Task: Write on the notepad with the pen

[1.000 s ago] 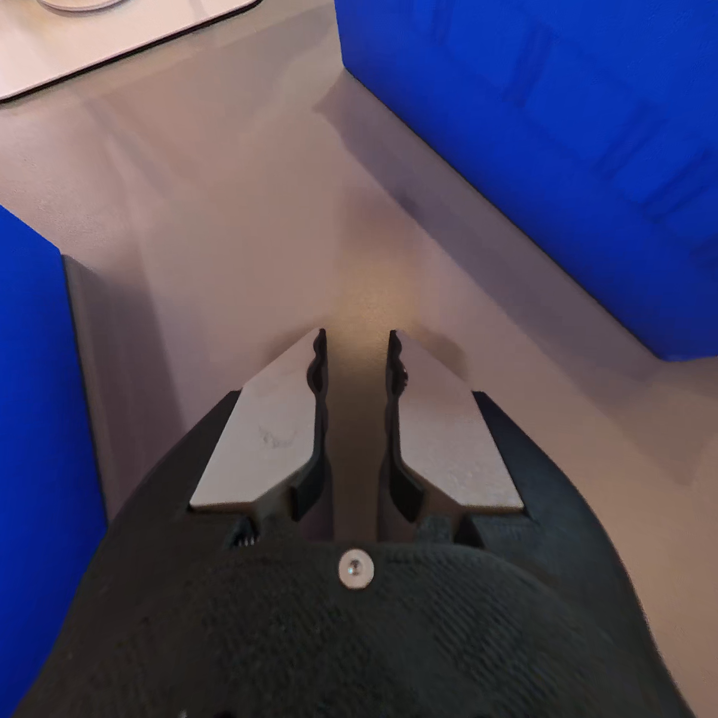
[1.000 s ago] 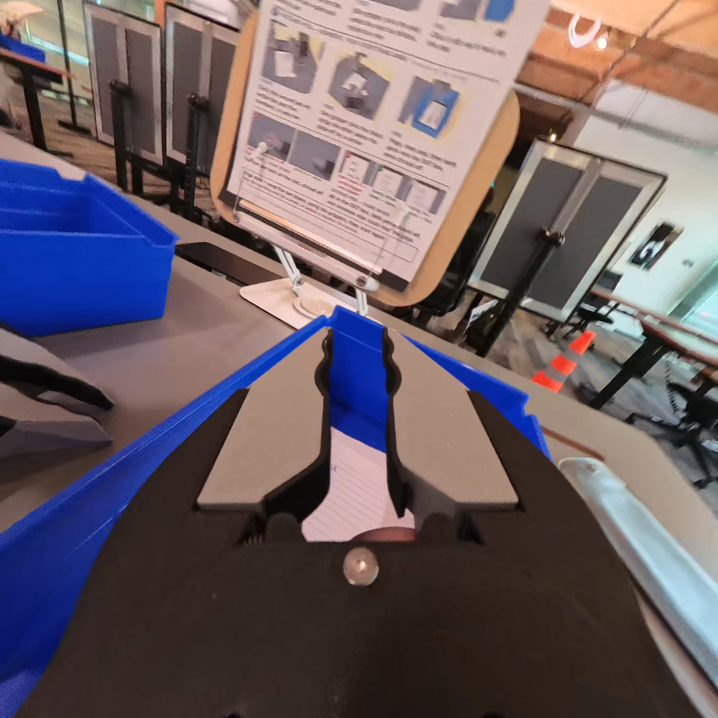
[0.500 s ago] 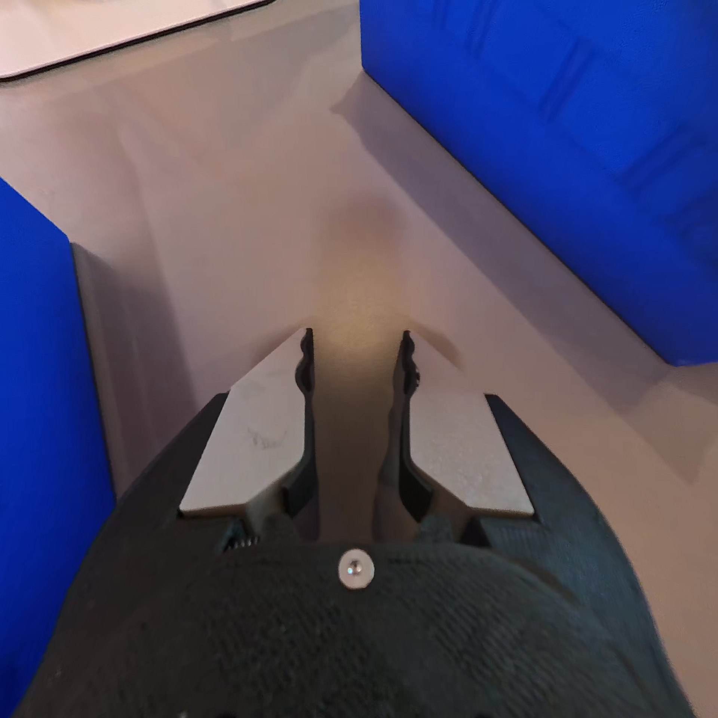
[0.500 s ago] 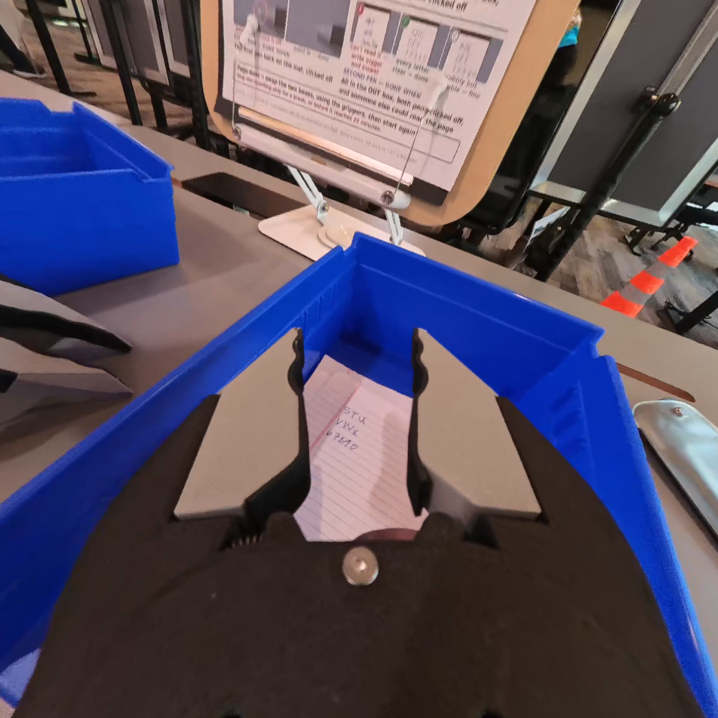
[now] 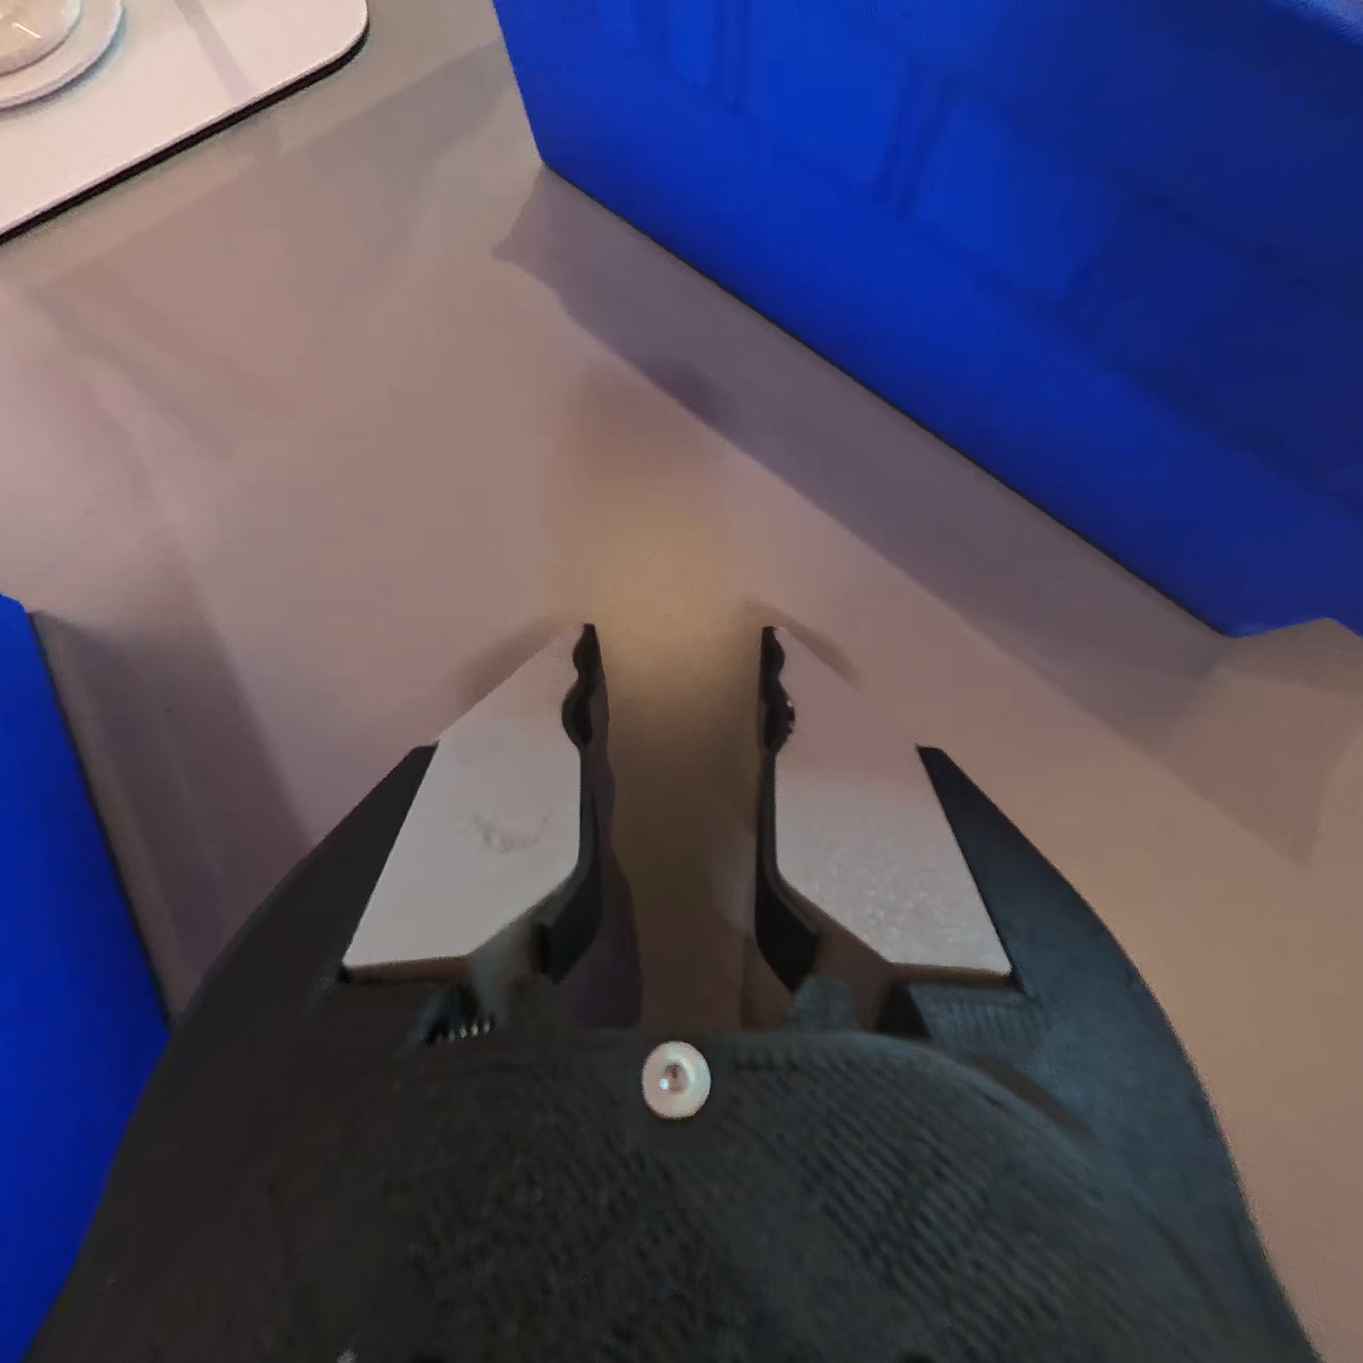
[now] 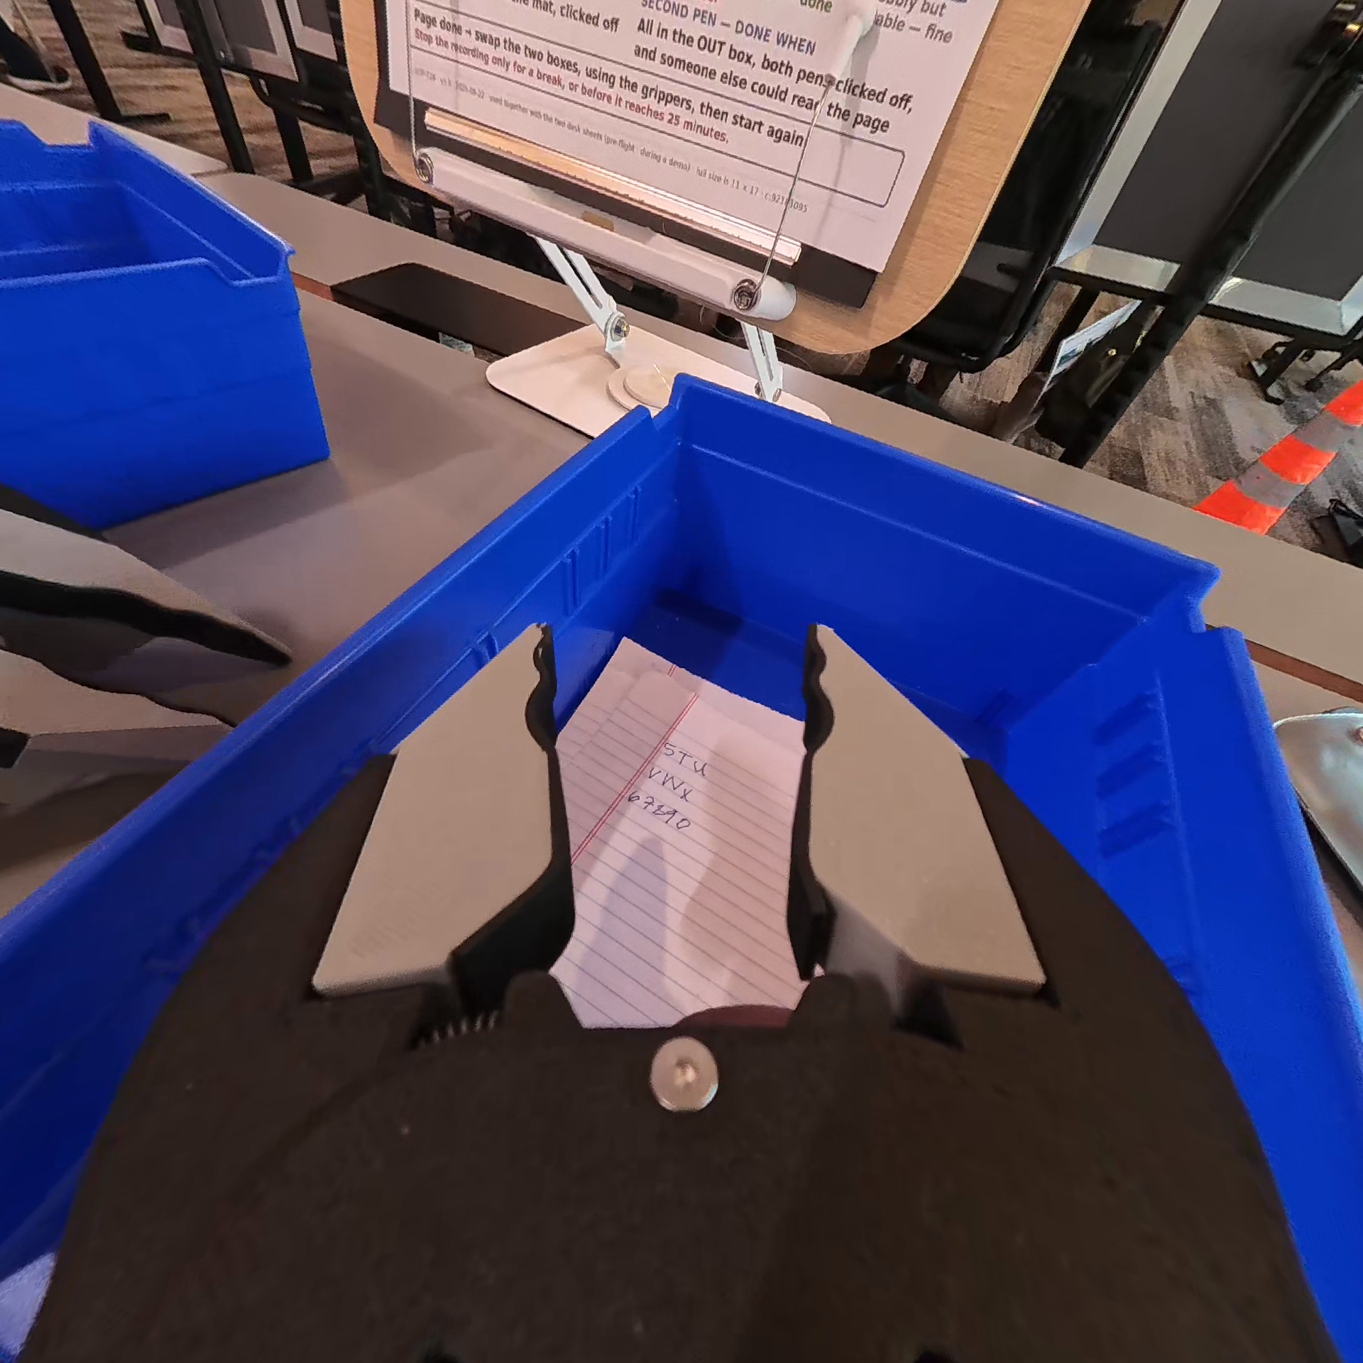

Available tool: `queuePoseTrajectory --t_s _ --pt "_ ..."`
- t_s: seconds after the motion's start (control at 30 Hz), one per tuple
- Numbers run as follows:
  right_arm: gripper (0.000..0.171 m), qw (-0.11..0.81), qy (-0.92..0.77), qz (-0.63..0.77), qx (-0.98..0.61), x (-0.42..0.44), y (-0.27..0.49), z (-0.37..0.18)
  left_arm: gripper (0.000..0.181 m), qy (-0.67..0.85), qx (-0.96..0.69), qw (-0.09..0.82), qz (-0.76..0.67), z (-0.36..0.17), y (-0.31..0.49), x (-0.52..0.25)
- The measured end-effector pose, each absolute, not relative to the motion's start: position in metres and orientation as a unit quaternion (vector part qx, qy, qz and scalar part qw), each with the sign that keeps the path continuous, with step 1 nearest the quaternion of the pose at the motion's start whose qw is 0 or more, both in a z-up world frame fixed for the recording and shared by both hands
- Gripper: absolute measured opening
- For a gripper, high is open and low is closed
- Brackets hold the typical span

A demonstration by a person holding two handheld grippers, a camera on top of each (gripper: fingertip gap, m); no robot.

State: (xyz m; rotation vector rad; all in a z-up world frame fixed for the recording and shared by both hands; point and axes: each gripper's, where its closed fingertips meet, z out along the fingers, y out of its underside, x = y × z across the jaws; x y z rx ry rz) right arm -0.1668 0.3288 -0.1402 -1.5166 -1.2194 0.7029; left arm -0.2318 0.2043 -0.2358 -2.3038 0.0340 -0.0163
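A white lined notepad [image 6: 686, 848] with handwriting on it lies on the floor of a blue bin [image 6: 922, 560]. My right gripper [image 6: 675, 642] is open and empty above the bin, its fingers framing the pad. My left gripper [image 5: 675, 634] is open and empty, low over the grey table [image 5: 332, 442] between two blue bins. It also shows at the left edge of the right wrist view [image 6: 133, 649]. No pen is in view.
A second blue bin [image 6: 147, 354] stands at the far left. A white stand base [image 6: 590, 383] holds an instruction board [image 6: 701, 111] behind the bins. The near bin's outer wall [image 5: 996, 258] is right of my left gripper. A metal piece [image 6: 1327, 782] lies at the right.
My right gripper has tilted down into the bin and opened wider, so the notepad shows more. My left gripper has opened wider too.
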Motion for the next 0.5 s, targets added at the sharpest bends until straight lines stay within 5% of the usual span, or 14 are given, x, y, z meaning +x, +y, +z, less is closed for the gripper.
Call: queuePoseTrajectory --t_s 0.03,0.17,0.5 --pt "0.065 0.511 -0.508 0.291 -0.629 -0.1670 0.3286 -0.1405 0.043 0.012 -0.913 0.407 -0.011 -0.2357 0.2042 -0.2315" --pt "0.067 0.513 -0.512 0.284 -0.627 -0.1672 0.3282 -0.1417 0.056 0.017 -0.910 0.411 -0.053 -0.2336 0.2031 -0.2244" --pt "0.070 0.515 -0.520 0.275 -0.623 -0.1678 0.3276 -0.1438 0.049 0.000 -0.908 0.414 -0.067 -0.2324 0.2019 -0.2256"
